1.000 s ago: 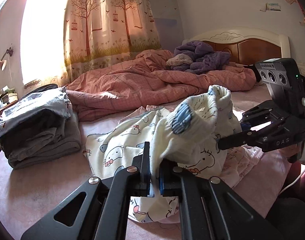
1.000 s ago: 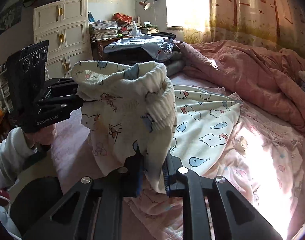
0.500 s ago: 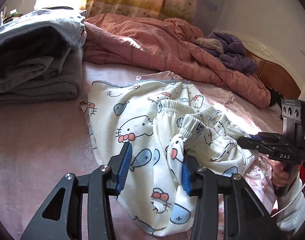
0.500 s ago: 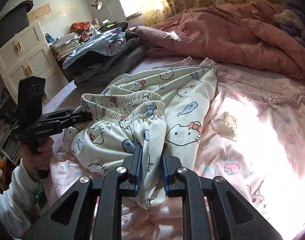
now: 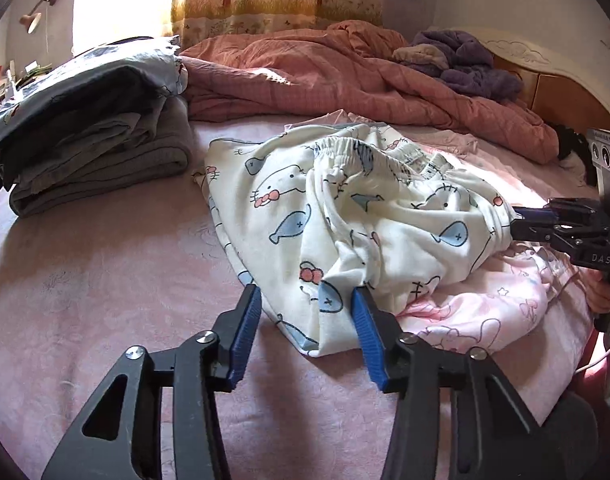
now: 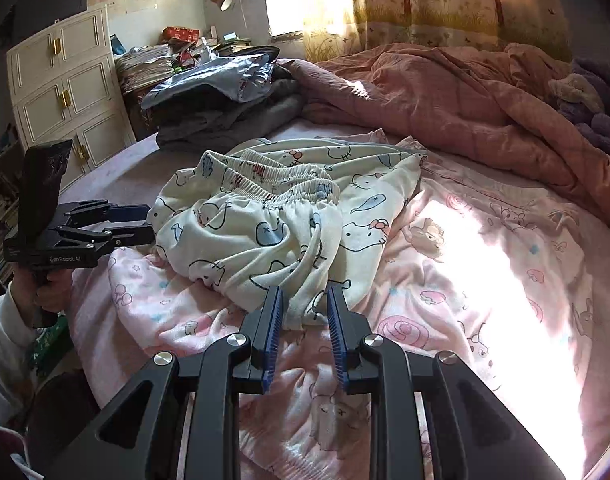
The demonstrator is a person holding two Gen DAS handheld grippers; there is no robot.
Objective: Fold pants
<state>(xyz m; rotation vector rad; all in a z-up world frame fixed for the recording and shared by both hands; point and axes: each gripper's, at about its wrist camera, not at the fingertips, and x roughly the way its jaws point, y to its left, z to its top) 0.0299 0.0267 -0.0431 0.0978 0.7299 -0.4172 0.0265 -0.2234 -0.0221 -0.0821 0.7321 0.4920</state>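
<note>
The cream cartoon-print pants [image 5: 345,216] lie folded over on the bed, elastic waistband [image 5: 369,152] on top toward the far side. They also show in the right wrist view [image 6: 273,216]. My left gripper [image 5: 307,304] is open, its blue pads either side of the pants' near edge, nothing clamped. My right gripper [image 6: 303,304] is open too, a fold of the pants lying loose between its tips. Each gripper shows in the other's view, the right [image 5: 517,224] and the left [image 6: 145,220], at the pants' side edges.
A stack of folded grey and dark clothes [image 5: 93,136] sits at the bed's far left. A rumpled pink quilt [image 5: 345,76] and purple blanket [image 5: 465,60] lie behind. A pink printed garment [image 6: 465,280] lies under the pants. A white cabinet [image 6: 65,92] stands off the bed.
Both grippers lowered the held-up pants onto the bed. The left opened half a second ago; the right has now opened and let go. The waistband now rests on the legs.
</note>
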